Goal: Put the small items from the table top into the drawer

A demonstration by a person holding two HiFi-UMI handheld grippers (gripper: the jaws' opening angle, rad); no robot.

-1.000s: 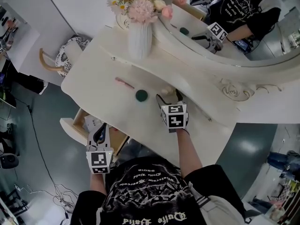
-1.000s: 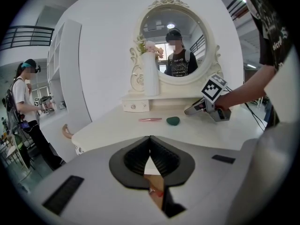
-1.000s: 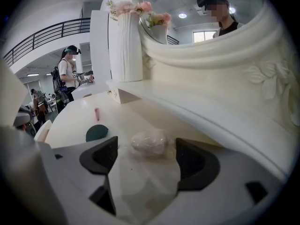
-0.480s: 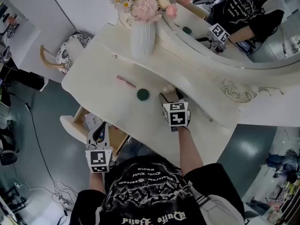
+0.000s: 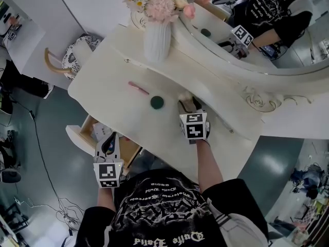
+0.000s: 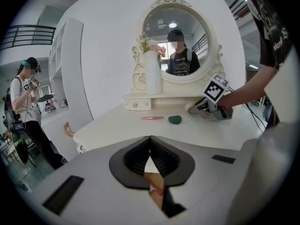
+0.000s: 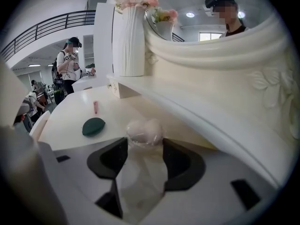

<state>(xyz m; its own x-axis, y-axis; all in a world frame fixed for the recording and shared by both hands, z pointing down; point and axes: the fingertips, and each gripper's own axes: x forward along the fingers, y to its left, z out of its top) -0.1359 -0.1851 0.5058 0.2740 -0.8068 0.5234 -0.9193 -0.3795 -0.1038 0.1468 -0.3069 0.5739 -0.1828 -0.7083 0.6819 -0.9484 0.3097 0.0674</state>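
1. When I look down in the head view, I see that the task is at an early or middle stage. The drawer stands open under the left edge of the table. Something pale lies in it already, but I cannot tell what. Three small items are on the table top: a pink stick, a dark green piece and a pale round item. The left gripper hangs over the open drawer. The right gripper is at the pale round item, near the raised back of the table.

2. From the left gripper view, its fingers are together and nothing is between them. Through the small gap under the tips I see only a part of the drawer inside. Farther off, the pink stick and the green piece lie near each other on the table.

3. From the right gripper view, the pale round item sits between the tips and seems to be wrapped in clear film. The fingers are closing on it and stand just beside it on both sides. I judge that they do not yet press it, so it rests on the table. This item must be lifted and carried to the drawer, and after it the green piece and the pink stick.
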